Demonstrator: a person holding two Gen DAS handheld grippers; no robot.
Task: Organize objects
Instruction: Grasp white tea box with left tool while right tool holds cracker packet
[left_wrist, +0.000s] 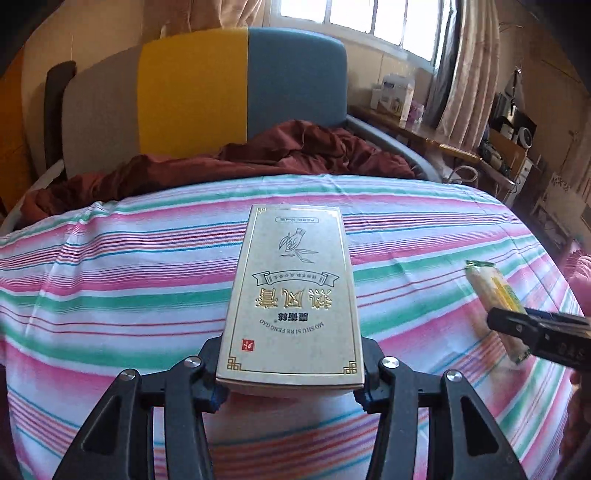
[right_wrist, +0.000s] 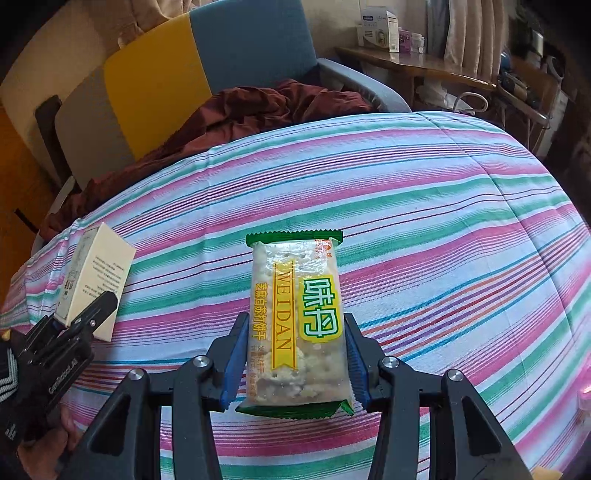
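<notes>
Low centre of the left wrist view, your left gripper (left_wrist: 290, 384) has its fingers (left_wrist: 210, 391) clamped on the near end of a pale gold-print box (left_wrist: 291, 295), held flat w/ the printed face up and the far end pointing up-frame over the striped bedsheet (left_wrist: 110, 295). At right edge of that view your right gripper (left_wrist: 532, 328) comes in, w/ the cracker packet (left_wrist: 491, 291) sticking out of it toward upper left.

Centre of the right wrist view, the same packet (right_wrist: 295, 314) (green ends, yellow "WEIDAN" band) sits between your right gripper's (right_wrist: 295, 373) blue pads (right_wrist: 234, 362); both pads press its long sides, so it's gripped, narrow-ish span. Lower left there, your left gripper (right_wrist: 79, 321) holds the box (right_wrist: 99, 273) tilted, a cream side panel facing the cam; your hand (right_wrist: 44, 443) shows below it.

Upper part of both views: rumpled maroon blanket (left_wrist: 258, 155) just beyond the sheet, then a headboard in grey, yellow (left_wrist: 192, 92) and blue panels. Upper right, a wooden table (right_wrist: 424, 66) w/ boxes, by the curtains.
</notes>
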